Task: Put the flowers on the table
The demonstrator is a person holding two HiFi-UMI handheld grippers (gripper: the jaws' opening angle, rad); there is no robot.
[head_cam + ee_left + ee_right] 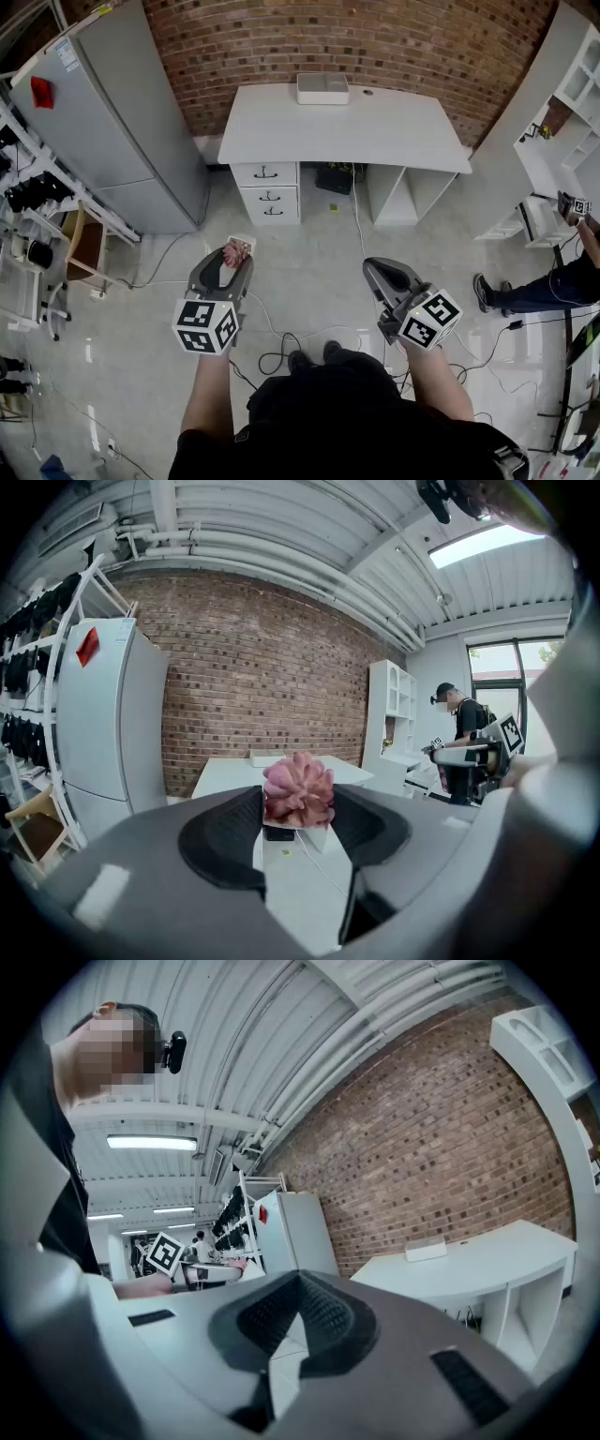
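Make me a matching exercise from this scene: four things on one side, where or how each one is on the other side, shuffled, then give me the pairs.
Things:
1. flowers
2. right tongs
3. white box
4. grey fridge

Place or state:
A. on the white desk
B. closed, nothing between them
C. standing left of the desk
D. clamped in the left tongs

Pairs: 1-D, 2-B, 3-A, 4-C

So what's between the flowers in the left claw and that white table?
Only bare floor, seen in the head view; the flowers, held in the left gripper, are short of the table.
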